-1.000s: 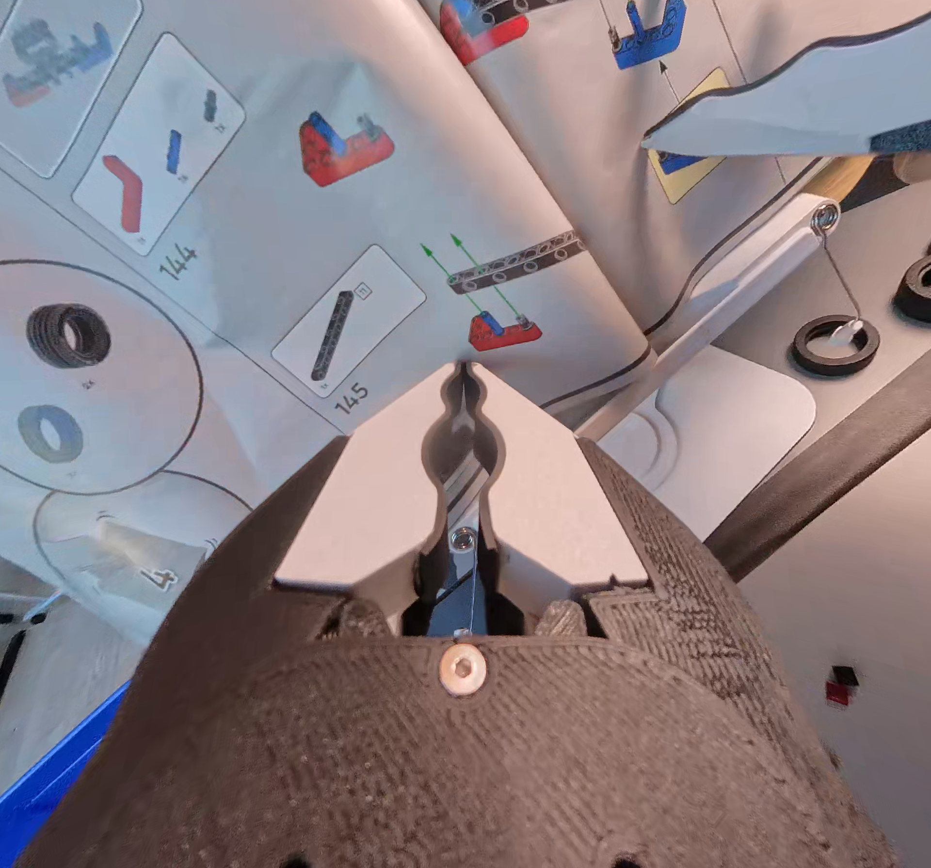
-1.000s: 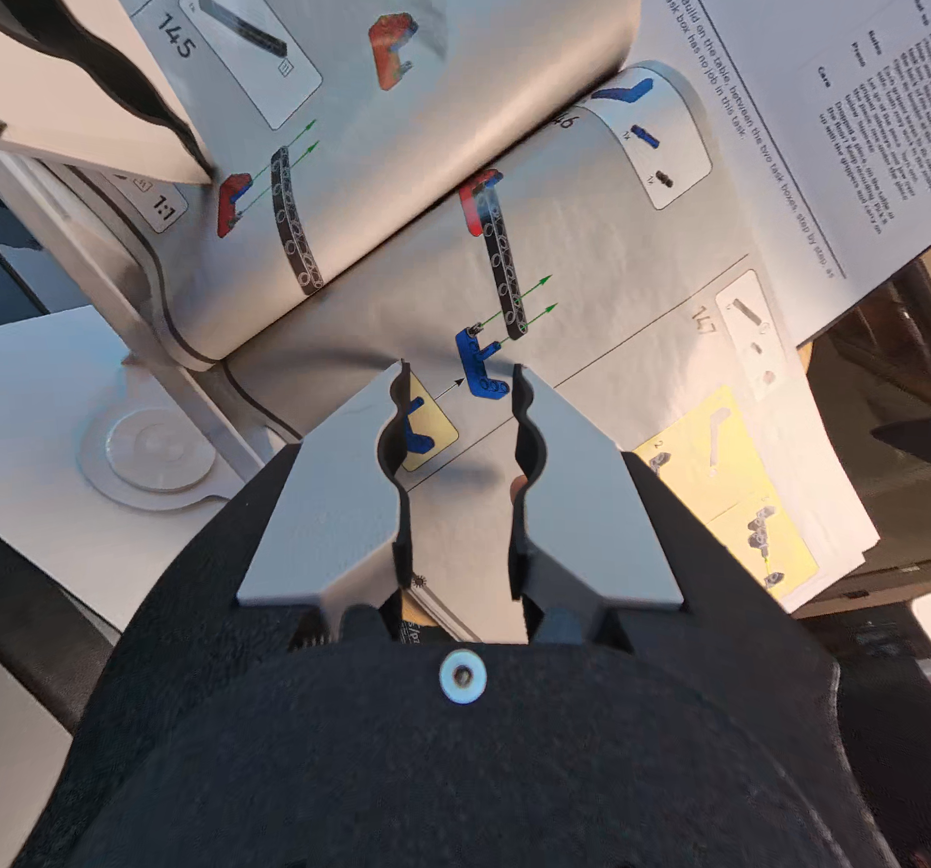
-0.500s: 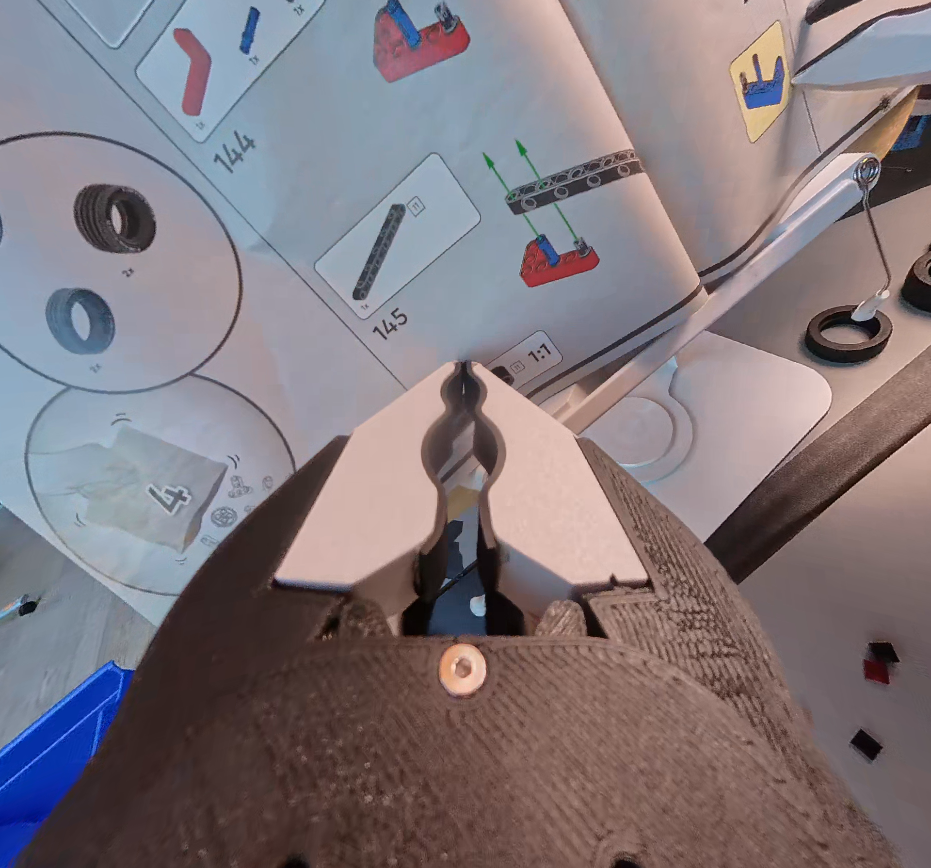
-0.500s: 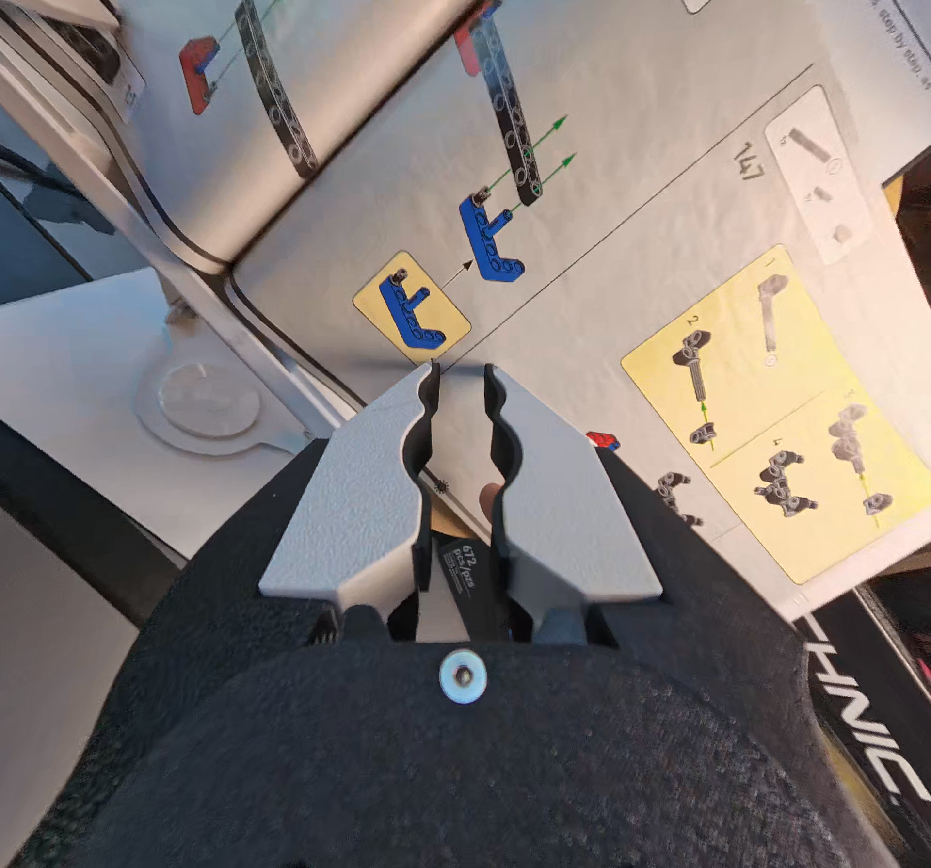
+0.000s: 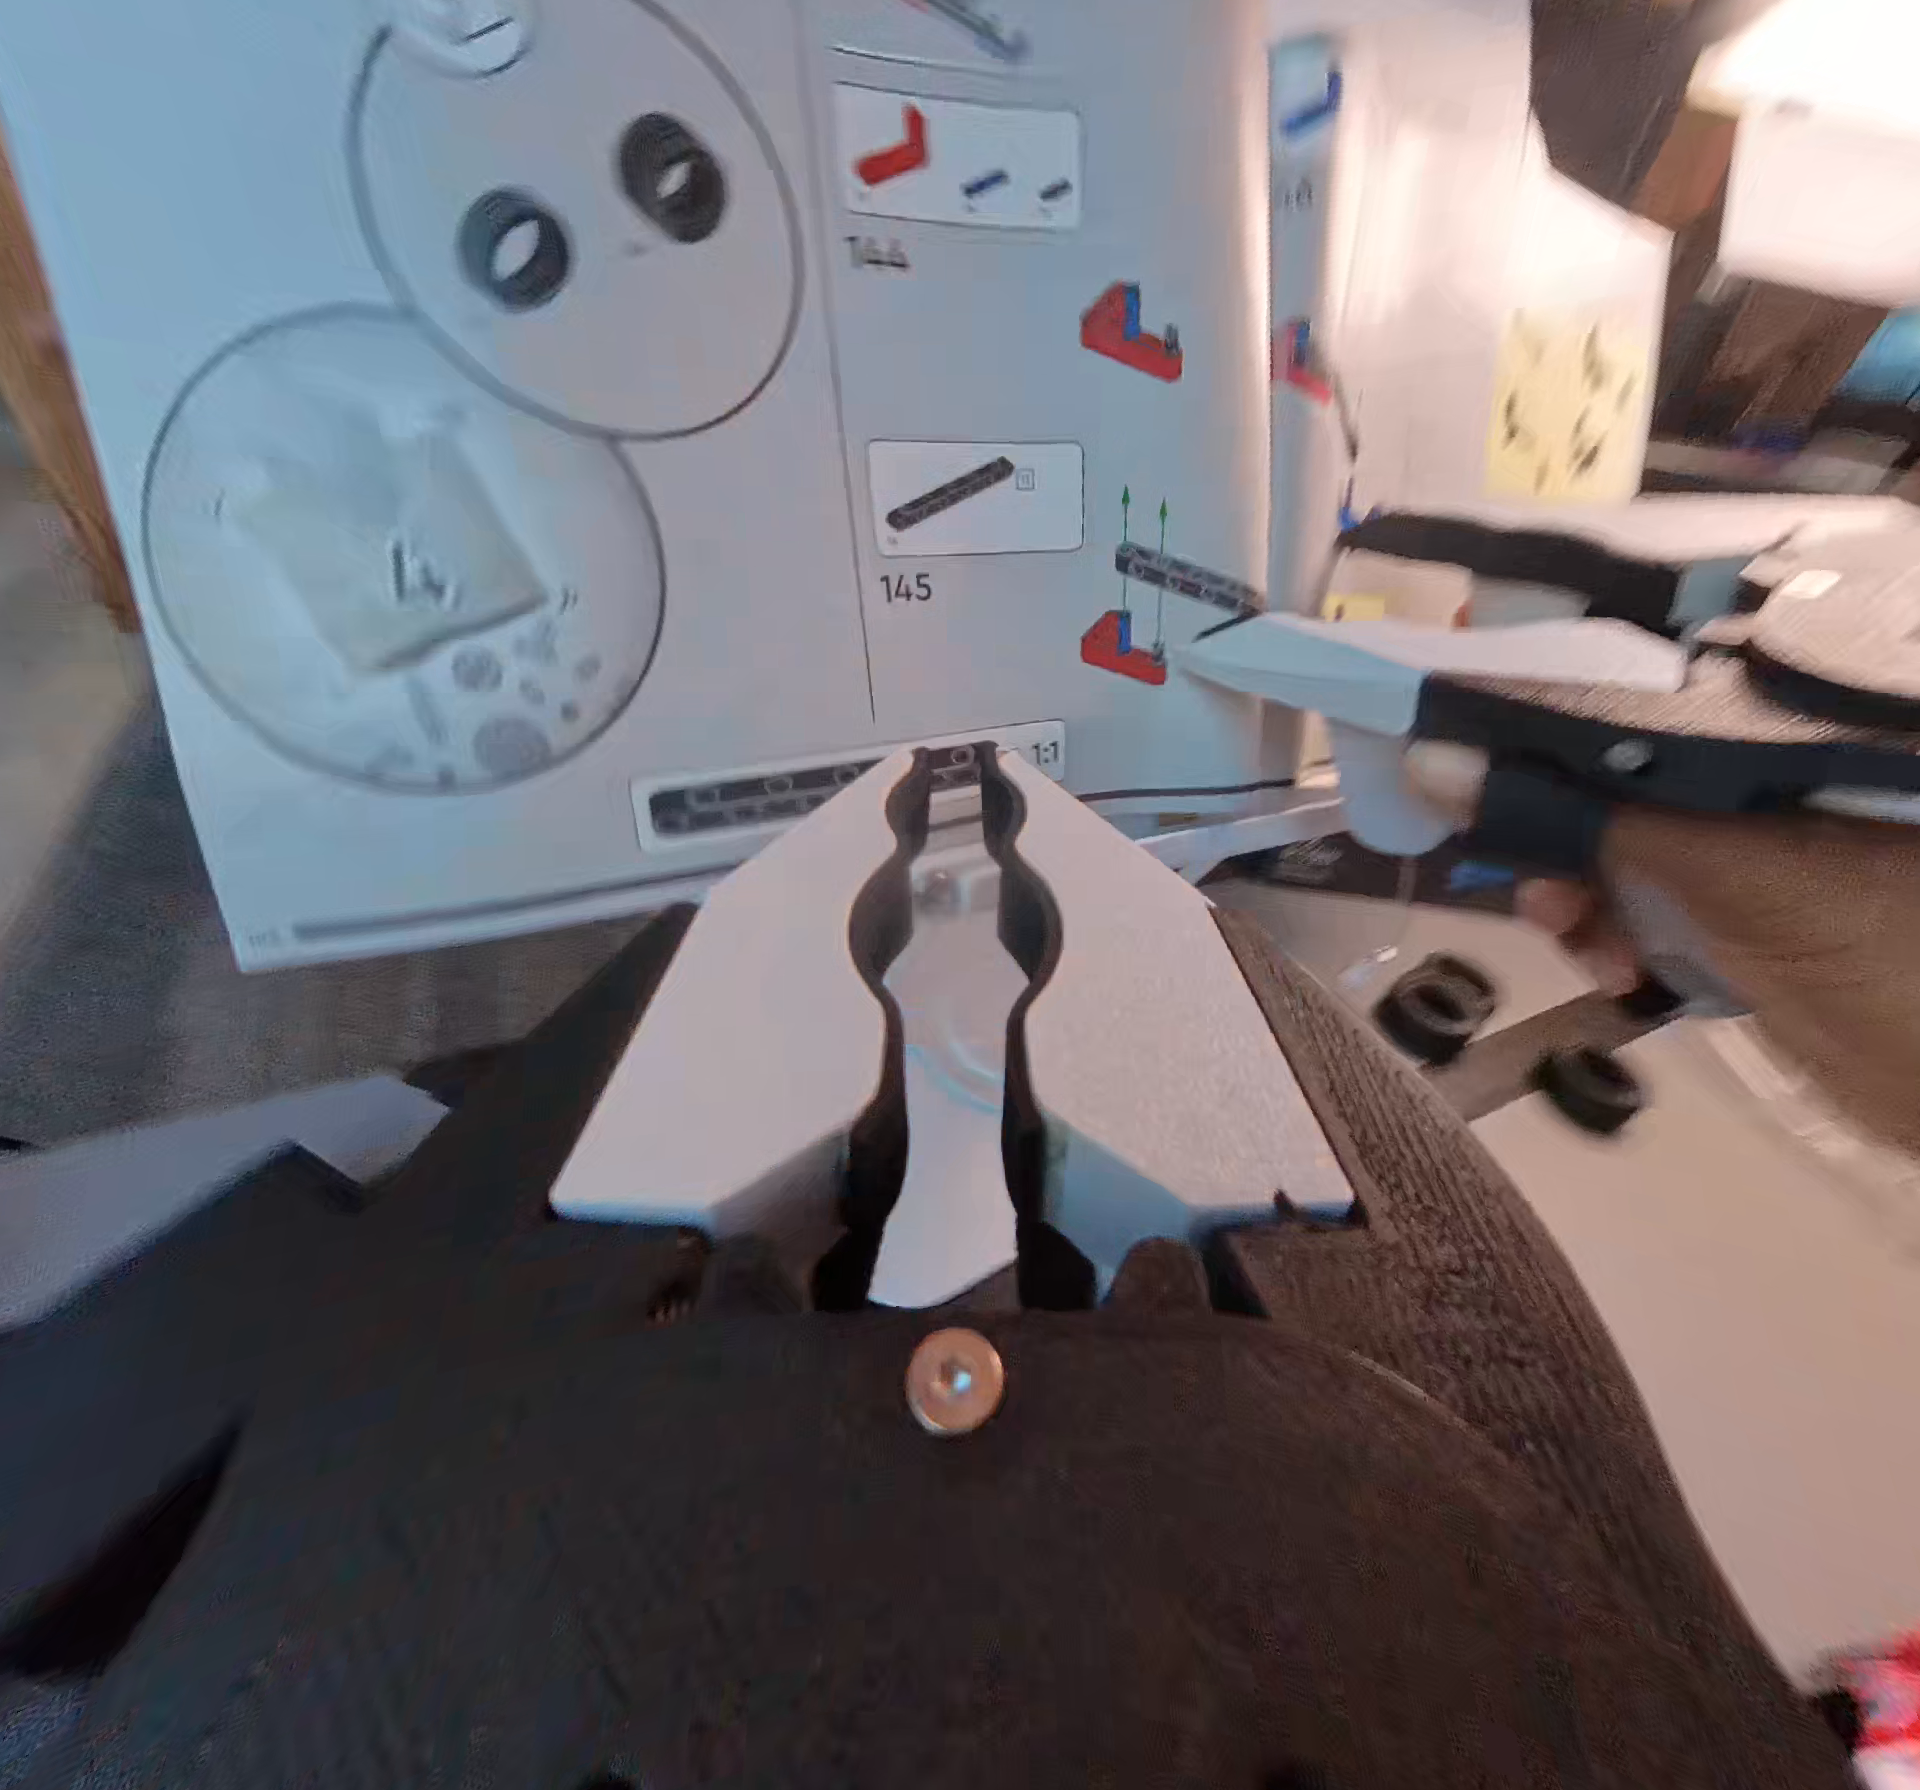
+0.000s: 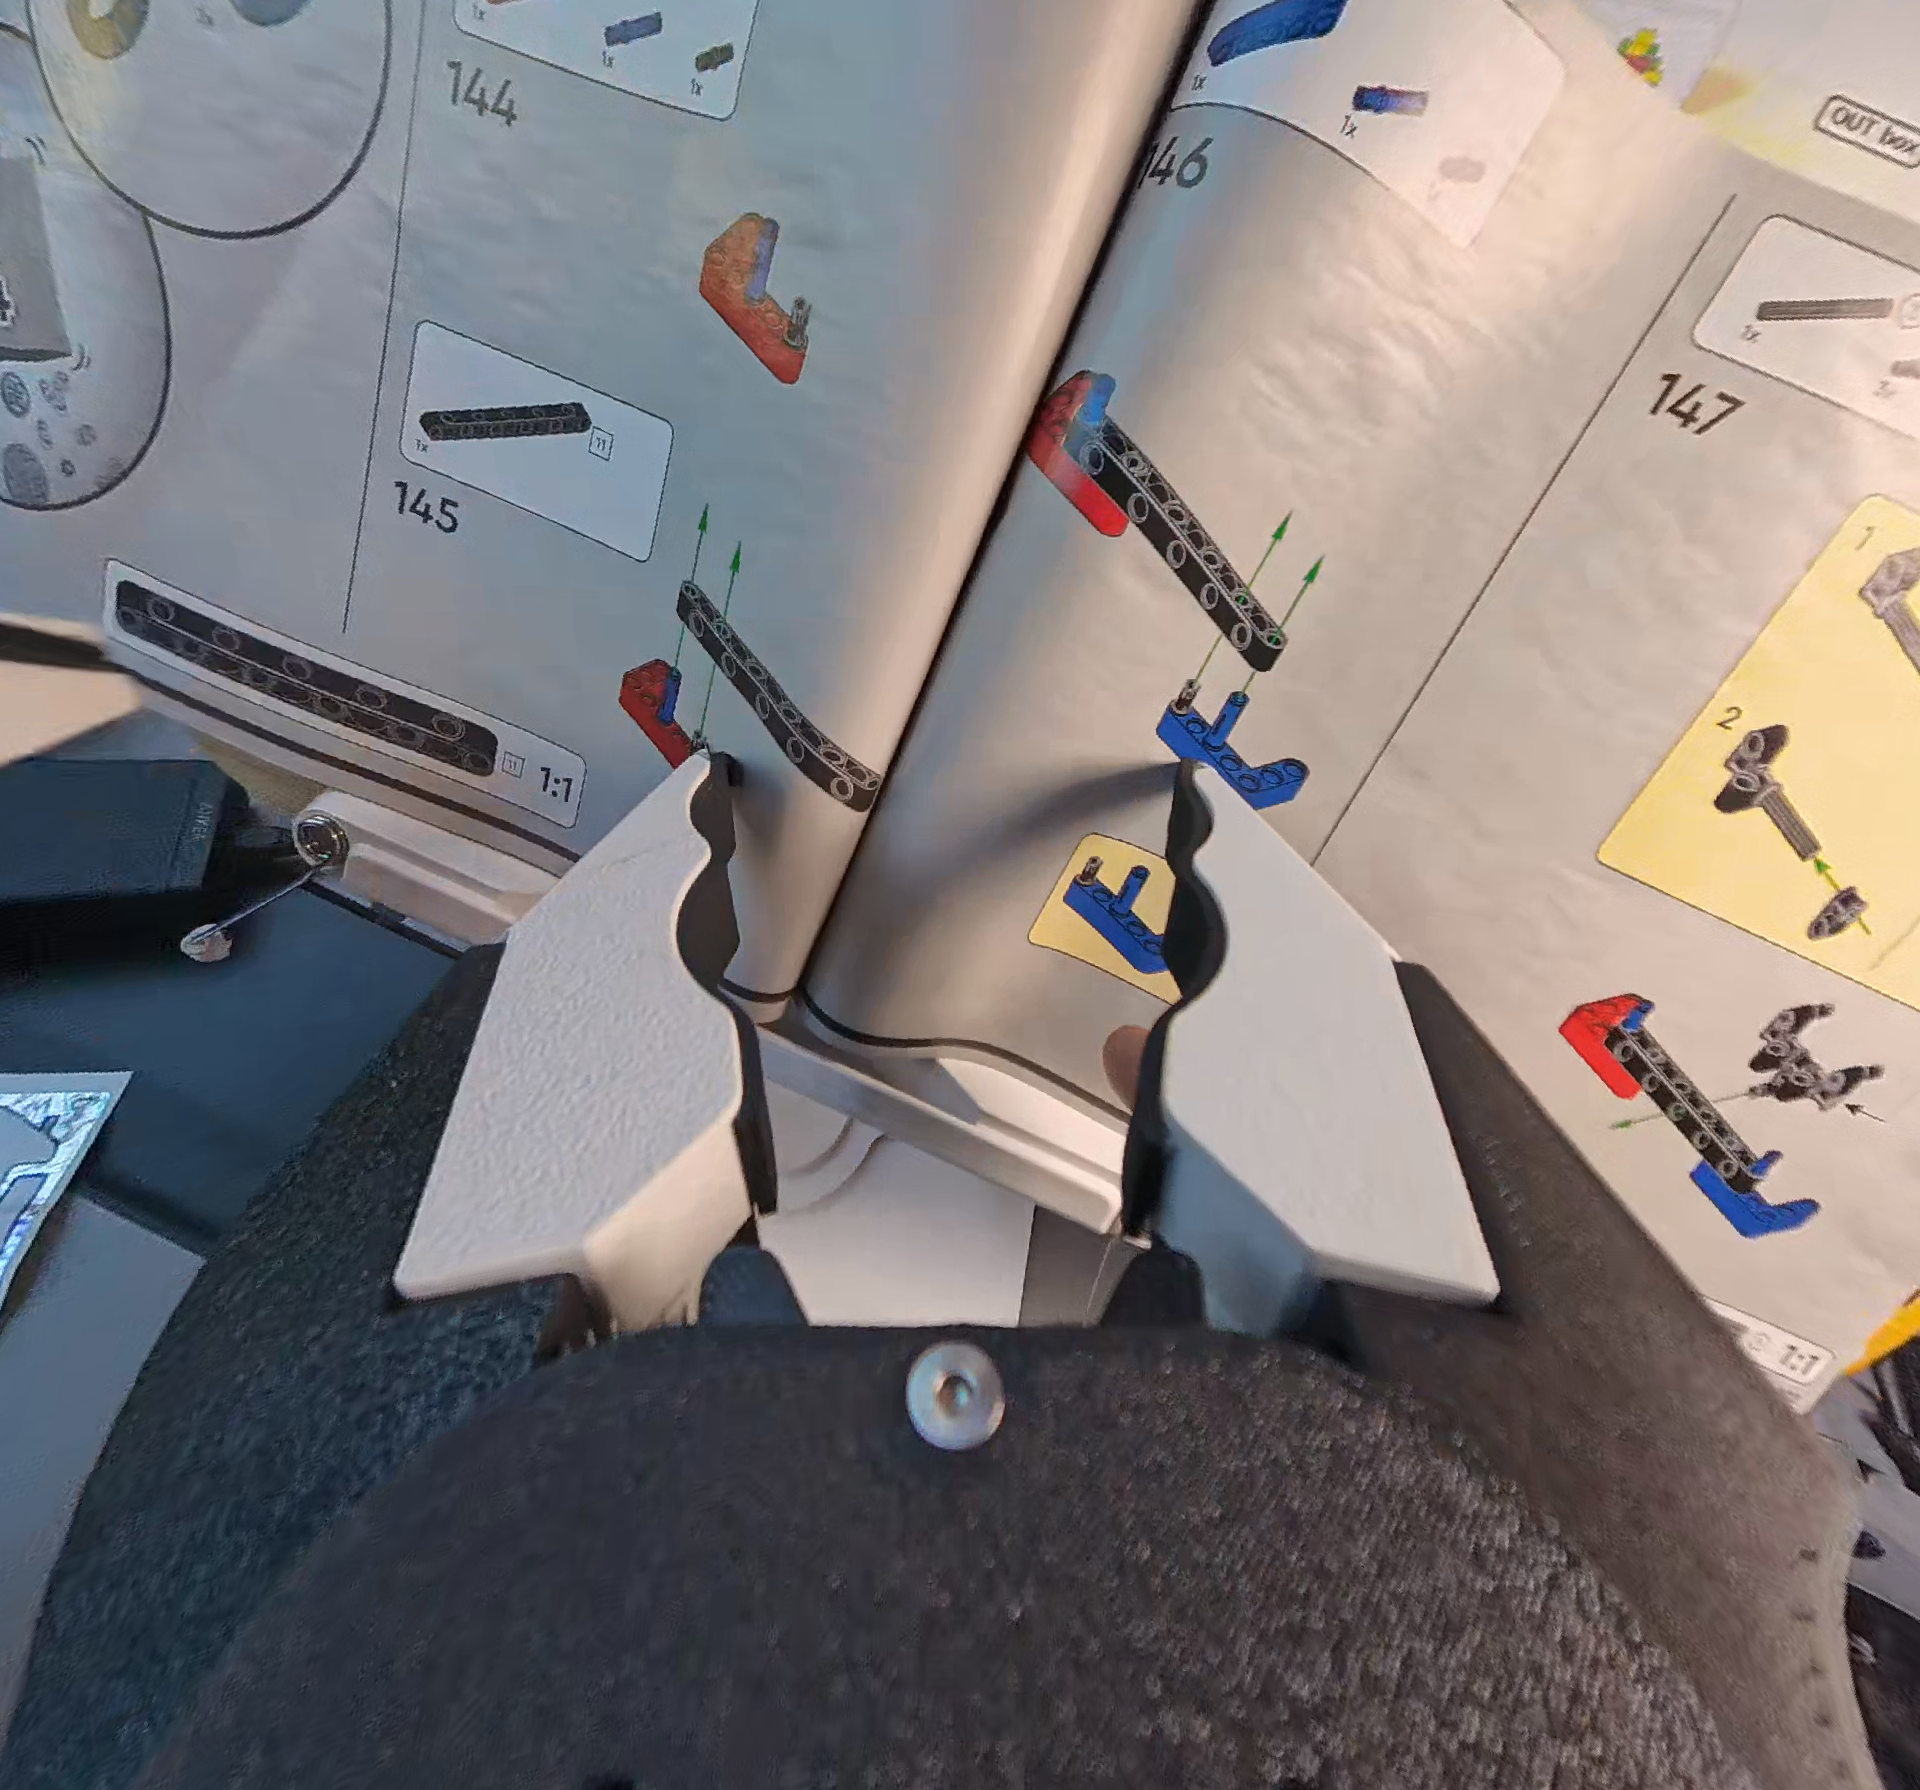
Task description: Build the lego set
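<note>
Open instruction booklet (image 6: 935, 390) propped upright on a white stand (image 6: 935, 1106), now seen square-on instead of from close above. Right gripper (image 6: 940, 774) pulled back, jaws spread wide and empty, straddling the booklet's spine. Left gripper (image 5: 954, 764) also backed away, jaws slightly parted, holding nothing. Black tyres (image 5: 1434, 1008), blurred, probably loose on the table. Pages apparently settled; part picking likely next.
</note>
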### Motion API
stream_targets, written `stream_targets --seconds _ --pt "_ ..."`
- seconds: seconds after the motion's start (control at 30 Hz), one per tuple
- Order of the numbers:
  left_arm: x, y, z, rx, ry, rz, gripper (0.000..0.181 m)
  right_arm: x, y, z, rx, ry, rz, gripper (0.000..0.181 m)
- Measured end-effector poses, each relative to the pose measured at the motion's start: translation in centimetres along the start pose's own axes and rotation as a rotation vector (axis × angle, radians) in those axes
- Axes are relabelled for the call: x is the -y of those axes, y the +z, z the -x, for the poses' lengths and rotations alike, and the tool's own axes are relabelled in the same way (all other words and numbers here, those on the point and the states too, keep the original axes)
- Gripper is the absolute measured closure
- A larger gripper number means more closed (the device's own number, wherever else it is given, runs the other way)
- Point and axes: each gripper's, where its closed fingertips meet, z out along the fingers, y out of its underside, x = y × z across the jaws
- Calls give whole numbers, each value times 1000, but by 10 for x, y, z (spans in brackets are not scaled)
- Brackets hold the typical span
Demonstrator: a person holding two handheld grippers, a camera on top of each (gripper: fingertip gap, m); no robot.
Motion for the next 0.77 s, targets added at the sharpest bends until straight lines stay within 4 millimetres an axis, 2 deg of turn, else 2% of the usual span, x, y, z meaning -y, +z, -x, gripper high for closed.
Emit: stream_targets --seconds 0.03,0.07,0.13,0.2,0.27,0.3,0.33,0.37,0.4,0.43,0.5,0.53,0.6,0.67,0.73,0.77 --pt "-3 -12 2 -27 -178 -36 168 0 0 0 -2 -5 -7 99" --pt "-14 -21 5 -42 -338 -43 154 0 -1 0 -2 -8 -14 99" --pt "-49 -30 21 14 -632 -32 132 0 0 0 -5 -10 -19 99" --pt "-76 -28 20 -23 -953 -61 111 0 0 1 -12 -15 -16 100" --pt "-89 -15 18 -84 -1178 -95 90 1 1 2 -15 -18 -14 100" --pt "-93 -6 23 -86 -1224 -114 92 0 1 2 -15 -19 -14 99" --pt "-96 2 32 -87 -1272 -140 106 0 1 2 -13 -20 -16 100" --pt "-92 4 44 -104 -1349 -214 142 0 0 2 -11 -23 -16 100" --pt "-75 -4 55 -156 -1384 -354 176 0 0 2 -8 -25 -11 100" --pt "-57 -12 59 -166 -1330 -432 181 0 0 3 -1 -26 -4 100" --pt "-27 -19 52 -71 -1032 -411 181 -1 0 3 10 -24 6 99" --pt "-11 -17 42 -46 -865 -359 181 -1 0 3 15 -26 5 99" --pt "11 3 9 -57 -431 -172 181 -2 0 3 27 -32 -3 101" --pt "8 30 -22 -86 22 47 181 -3 1 3 36 -22 -13 104" --pt "-13 47 -49 -156 409 232 181 -3 1 3 39 -13 -20 104" --pt "-17 50 -51 -137 575 262 181 -5 2 2 36 -15 -13 105"
